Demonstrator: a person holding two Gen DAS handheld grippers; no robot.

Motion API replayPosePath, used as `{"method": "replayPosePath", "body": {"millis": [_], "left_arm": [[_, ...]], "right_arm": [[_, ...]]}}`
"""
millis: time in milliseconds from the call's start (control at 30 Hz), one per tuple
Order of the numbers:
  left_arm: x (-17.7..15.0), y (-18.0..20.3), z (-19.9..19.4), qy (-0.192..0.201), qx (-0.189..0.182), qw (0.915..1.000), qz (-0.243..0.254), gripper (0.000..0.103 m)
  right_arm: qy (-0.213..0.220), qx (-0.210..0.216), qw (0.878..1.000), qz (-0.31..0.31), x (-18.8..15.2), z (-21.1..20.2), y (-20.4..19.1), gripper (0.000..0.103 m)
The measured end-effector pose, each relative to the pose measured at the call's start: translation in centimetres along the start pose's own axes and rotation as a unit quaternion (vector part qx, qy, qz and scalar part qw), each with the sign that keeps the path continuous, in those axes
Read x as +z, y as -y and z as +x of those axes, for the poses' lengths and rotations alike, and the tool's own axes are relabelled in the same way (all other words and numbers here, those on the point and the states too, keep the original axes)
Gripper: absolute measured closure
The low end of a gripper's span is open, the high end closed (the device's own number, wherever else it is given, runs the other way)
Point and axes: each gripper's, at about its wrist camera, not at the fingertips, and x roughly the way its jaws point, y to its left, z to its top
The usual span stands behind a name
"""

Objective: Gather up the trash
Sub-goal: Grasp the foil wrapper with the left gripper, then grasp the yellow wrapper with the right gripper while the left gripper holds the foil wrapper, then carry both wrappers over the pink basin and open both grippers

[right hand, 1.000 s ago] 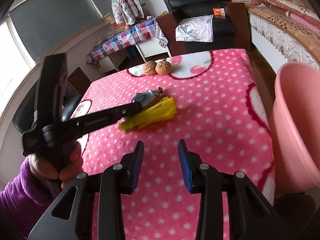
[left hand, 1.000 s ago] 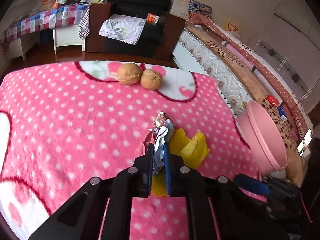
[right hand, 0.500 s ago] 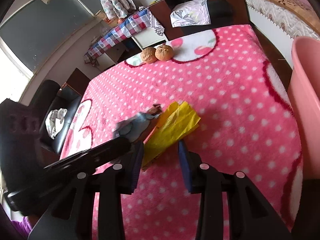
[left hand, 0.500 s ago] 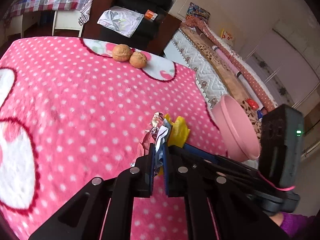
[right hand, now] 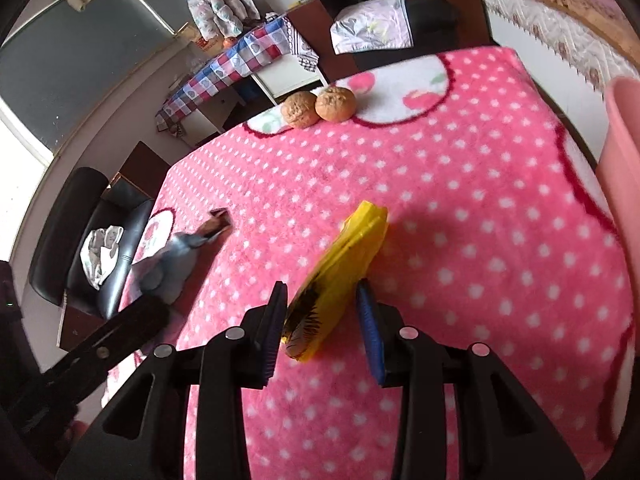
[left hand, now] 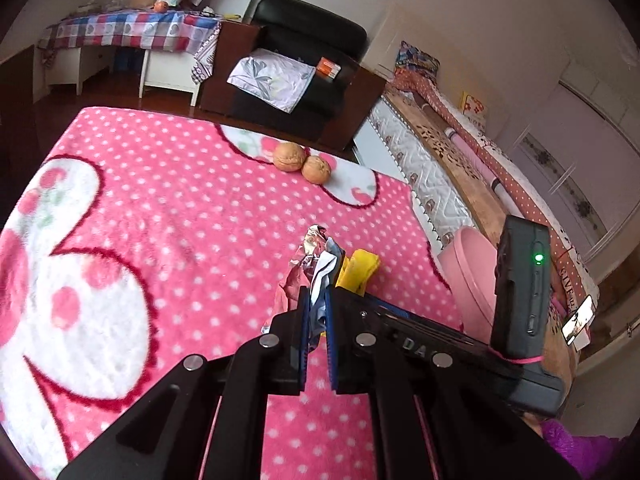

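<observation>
My left gripper [left hand: 316, 300] is shut on a crumpled silver-and-blue foil wrapper [left hand: 316, 264] and holds it above the pink dotted blanket; the wrapper also shows in the right wrist view [right hand: 176, 260]. A yellow plastic wrapper [right hand: 340, 276] lies on the blanket. My right gripper [right hand: 322, 300] is open, its jaws on either side of the wrapper's near end. In the left wrist view the yellow wrapper [left hand: 358, 270] lies just right of the foil. A pink bin [left hand: 470, 276] stands at the blanket's right edge.
Two walnuts [right hand: 318, 107] sit at the far edge of the blanket [right hand: 460, 240]. The pink bin's rim [right hand: 624, 152] is at the right. A black chair [right hand: 80, 240] stands off the left side. A mattress [left hand: 424, 176] lies beyond on the right.
My left gripper has lifted the foil wrapper up and away to the left of the yellow wrapper. My right gripper has moved forward until its open jaws straddle the yellow wrapper.
</observation>
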Motion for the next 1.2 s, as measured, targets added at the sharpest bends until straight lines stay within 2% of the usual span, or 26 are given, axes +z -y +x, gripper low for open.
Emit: {"method": "replayPosePath", "body": {"millis": [67, 100, 133, 233, 433, 600, 767, 1000, 1200], "left_arm": [[-0.1, -0.1, -0.6, 0.005, 0.000, 1.0000, -0.004, 0.097], [-0.2, -0.3, -0.9, 0.009, 0.001, 0.9999, -0.006, 0.097], [-0.3, -0.4, -1.3, 0.013, 0.001, 0.9999, -0.009, 0.097], [-0.6, -0.6, -2.0, 0.021, 0.002, 0.9997, -0.015, 0.097], [-1.3, 0.4, -2.8, 0.039, 0.022, 0.9989, -0.012, 0.097], [-1.6, 2.3, -3.0, 0.052, 0.030, 0.9982, -0.006, 0.097], [-1.9, 4.8, -2.3, 0.055, 0.024, 0.9982, -0.004, 0.097], [-1.9, 9.9, -0.2, 0.046, 0.006, 0.9983, 0.034, 0.097], [-1.5, 14.8, 2.5, 0.033, -0.023, 0.9962, 0.078, 0.096]], "right_arm": [[0.004, -0.002, 1.000, -0.013, 0.0, 0.0, -0.3, 0.069], [0.007, -0.003, 1.000, -0.019, 0.0, 0.0, -0.4, 0.079], [0.010, -0.007, 0.999, -0.029, 0.0, -0.1, -0.5, 0.082], [0.019, -0.004, 0.999, -0.045, -0.3, -1.2, -0.8, 0.088], [0.046, -0.008, 0.994, -0.101, -1.9, -4.6, -1.3, 0.088], [0.069, 0.008, 0.993, -0.100, -2.3, -7.5, -0.3, 0.088], [0.094, 0.001, 0.990, -0.104, -2.9, -10.5, 1.2, 0.088], [0.141, -0.024, 0.986, -0.086, -2.6, -15.5, 4.9, 0.088], [0.182, -0.080, 0.978, -0.063, -2.4, -19.2, 9.3, 0.088]]}}
